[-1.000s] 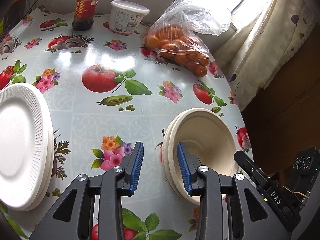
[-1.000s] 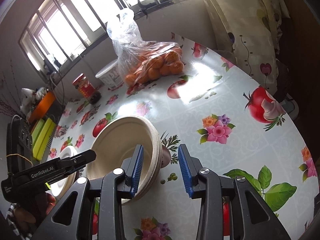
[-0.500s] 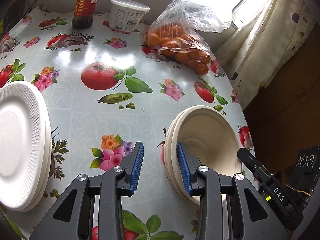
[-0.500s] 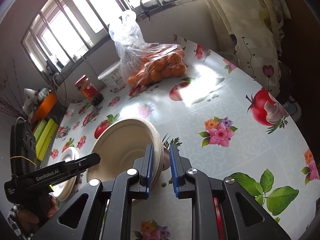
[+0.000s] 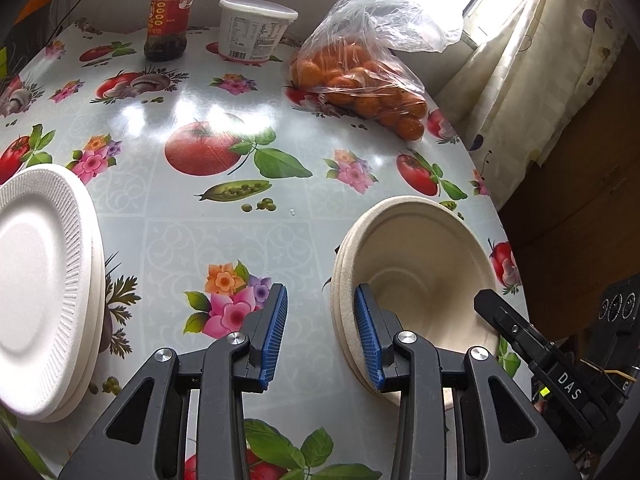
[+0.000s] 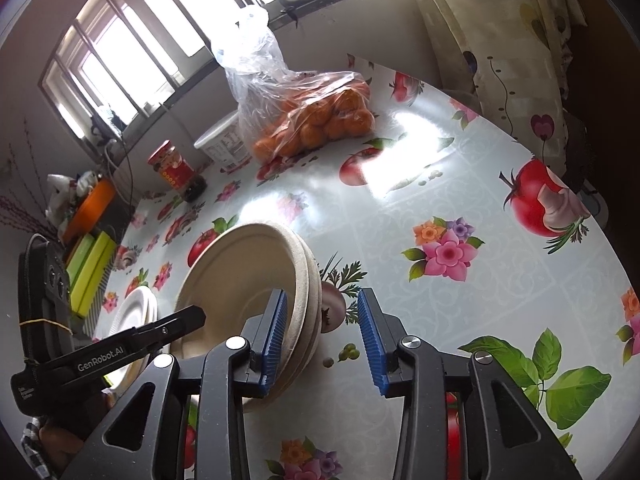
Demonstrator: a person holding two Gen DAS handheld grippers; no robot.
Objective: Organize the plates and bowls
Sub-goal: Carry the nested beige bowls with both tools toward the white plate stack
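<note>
Right gripper, just reopened, straddles the stacked bowls' rim without clamping it.

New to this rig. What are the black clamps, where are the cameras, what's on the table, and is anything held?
There is no robot arm. A person holds a two-finger gripper in each hand, and a fisheye camera on each looks along its fingers. One picture is from the left gripper, the other from the right gripper. On the flowered table are stacked beige bowls, stacked white plates, a bag of oranges, a jar and a white tub. Both grippers straddle the bowls' rim from opposite sides. Neither pinches it. The right's jaws have just been opening, so nothing is held.
</note>
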